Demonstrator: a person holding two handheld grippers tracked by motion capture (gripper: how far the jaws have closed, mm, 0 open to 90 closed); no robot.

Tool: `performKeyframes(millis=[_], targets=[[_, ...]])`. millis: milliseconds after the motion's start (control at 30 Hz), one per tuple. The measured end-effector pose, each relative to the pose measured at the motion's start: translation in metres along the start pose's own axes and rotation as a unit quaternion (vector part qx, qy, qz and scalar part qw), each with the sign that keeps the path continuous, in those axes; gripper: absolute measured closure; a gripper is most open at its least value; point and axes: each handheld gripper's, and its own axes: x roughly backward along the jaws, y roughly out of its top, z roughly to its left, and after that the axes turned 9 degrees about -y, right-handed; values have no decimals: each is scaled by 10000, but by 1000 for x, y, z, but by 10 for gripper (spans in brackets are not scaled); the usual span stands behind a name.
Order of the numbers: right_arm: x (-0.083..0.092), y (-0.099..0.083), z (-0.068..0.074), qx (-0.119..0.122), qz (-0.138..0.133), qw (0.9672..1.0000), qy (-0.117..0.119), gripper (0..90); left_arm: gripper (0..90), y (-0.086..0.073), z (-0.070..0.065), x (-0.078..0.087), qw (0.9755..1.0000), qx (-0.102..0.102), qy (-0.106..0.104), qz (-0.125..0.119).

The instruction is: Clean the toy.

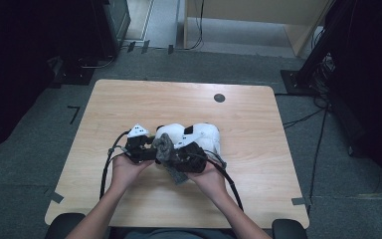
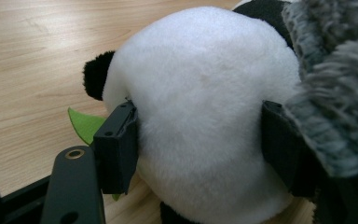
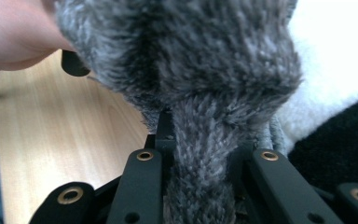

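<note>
Both grippers are busy: left gripper (image 2: 200, 144) has its jaws clamped around the white head of the plush panda (image 1: 199, 135), right gripper (image 3: 200, 154) is pinched tight on a strip of the fuzzy grey scarf (image 1: 165, 148). Panda sits mid-table (image 1: 129, 99), just in front of the person's hands. Looks like the scarf is up at the panda but not wrapped on yet, so most of the dressing's left.

We see the panda plush (image 1: 199, 137) lying mid-table (image 1: 129, 99), the fuzzy cloth (image 1: 165, 149) against its near left side, the left gripper (image 1: 146, 148) left, the right gripper (image 1: 181, 158) near.
</note>
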Motion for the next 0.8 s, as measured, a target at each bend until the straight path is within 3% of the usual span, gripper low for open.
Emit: performKeyframes(millis=[133, 300, 800], targets=[[1, -4, -6, -9, -31, 10000, 40, 743, 336, 1, -1, -1, 10000, -44, 31, 43], [12, -7, -14, -6, 12, 9999, -147, 739, 337, 2, -1, -1, 9999, -80, 37, 100], [63, -27, -47, -477, 22, 9982, -374, 737, 345, 2, -1, -2, 9998, -107, 40, 175]])
